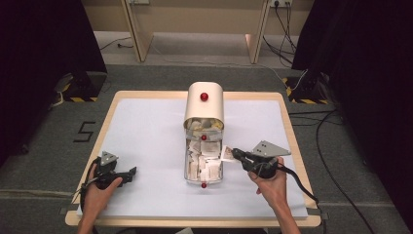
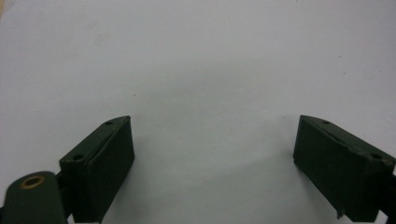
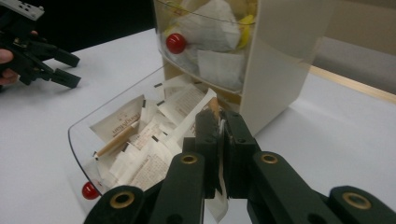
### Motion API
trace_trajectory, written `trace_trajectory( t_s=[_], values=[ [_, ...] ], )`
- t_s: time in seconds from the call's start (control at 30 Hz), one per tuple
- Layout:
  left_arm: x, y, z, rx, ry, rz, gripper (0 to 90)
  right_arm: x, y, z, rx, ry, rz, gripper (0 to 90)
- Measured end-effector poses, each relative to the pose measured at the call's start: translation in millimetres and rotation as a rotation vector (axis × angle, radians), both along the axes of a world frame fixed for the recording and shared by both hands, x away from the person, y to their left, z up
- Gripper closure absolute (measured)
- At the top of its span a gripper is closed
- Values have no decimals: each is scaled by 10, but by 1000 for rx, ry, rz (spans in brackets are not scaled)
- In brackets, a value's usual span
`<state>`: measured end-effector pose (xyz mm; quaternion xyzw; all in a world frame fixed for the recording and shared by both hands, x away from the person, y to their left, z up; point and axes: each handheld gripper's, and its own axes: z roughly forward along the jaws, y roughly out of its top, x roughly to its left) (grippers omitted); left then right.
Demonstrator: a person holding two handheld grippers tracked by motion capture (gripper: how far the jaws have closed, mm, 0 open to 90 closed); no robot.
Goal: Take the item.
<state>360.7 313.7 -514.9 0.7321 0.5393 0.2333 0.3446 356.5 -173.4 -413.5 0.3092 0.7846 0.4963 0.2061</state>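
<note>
A person sits at a wooden-edged table point(image 1: 292, 141) covered by a white sheet, a gripper in each hand. At the centre stands a cream dispenser box point(image 1: 204, 105) with a rounded top and a red knob on its front; from its base a clear plastic drawer point(image 1: 203, 163) is pulled out toward the person, tipped with another red knob and heaped with small paper packets point(image 1: 204, 158), white and beige. Printed lettering runs across several packets, but it is too blurred to read. More packets, some yellow, show behind the box's clear upper window. The right gripper point(image 1: 234, 153), at about four o'clock from the box, reaches in toward the drawer's right wall with its jaws pressed together on one packet point(image 3: 221, 154); in the right gripper view the thin white sachet is pinched upright between the two black pads, just beside the drawer. The left gripper point(image 1: 131, 173) rests at about eight o'clock, well apart from the drawer, low over the sheet with its jaws spread wide and nothing between them. On the grey floor left of the table, black tape forms the figure "5" point(image 1: 85, 131).
</note>
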Motion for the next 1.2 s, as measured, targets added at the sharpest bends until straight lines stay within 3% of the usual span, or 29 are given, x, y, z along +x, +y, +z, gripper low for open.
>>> trace_trajectory(
  t_s=[0.7, 1.0, 1.2],
  values=[
    [0, 0, 0, 0, 0, 0, 115, 70, -365, -110, 12, 23, -94, 864],
    [0, 1, 0, -1, 0, 0, 115, 112, -513, -182, 4, 40, -139, 864],
    [-2, -4, 3, 10, 2, 0, 115, 116, -515, -192, -19, 35, -143, 863]
  ],
)
